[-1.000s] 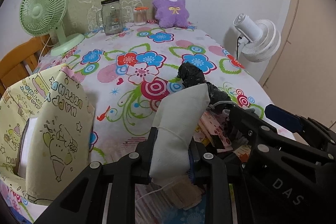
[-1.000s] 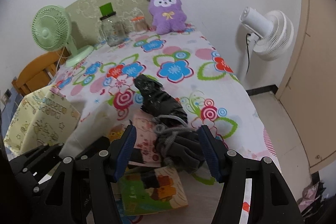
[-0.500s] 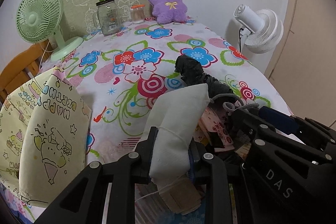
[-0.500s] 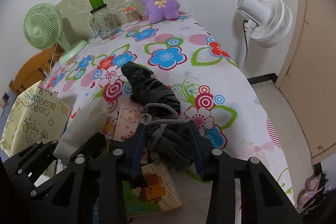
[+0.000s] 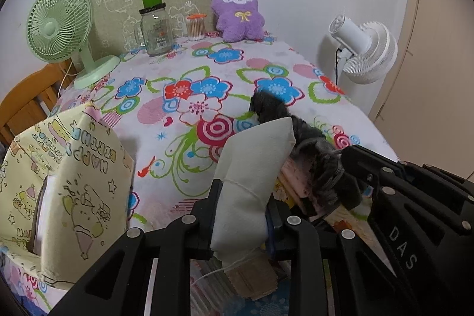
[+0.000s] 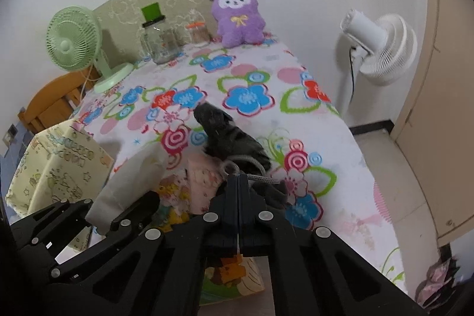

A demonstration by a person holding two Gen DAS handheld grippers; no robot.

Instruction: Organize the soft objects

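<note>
My left gripper [image 5: 241, 215] is shut on a cream cloth pouch [image 5: 251, 173] and holds it upright above the table's near edge. The pouch also shows in the right wrist view [image 6: 127, 185]. My right gripper [image 6: 238, 182] is shut on the near end of a dark grey drawstring pouch [image 6: 228, 135], which lies stretched across the floral tablecloth [image 6: 251, 73]. The dark pouch shows in the left wrist view [image 5: 296, 135] just right of the cream pouch. A purple plush toy [image 5: 238, 12] sits at the far edge against the wall.
A yellow birthday-print gift bag [image 5: 59, 182] stands at the near left. Picture books [image 6: 204, 185] lie under the pouches. A green desk fan [image 5: 63, 28], a glass jar [image 5: 155, 30] and a swab jar [image 5: 195, 27] stand at the back. A white fan [image 6: 382, 46] stands right of the table.
My right gripper has closed from wide open onto the near end of the dark pouch. My left gripper still holds the cream pouch, barely moved.
</note>
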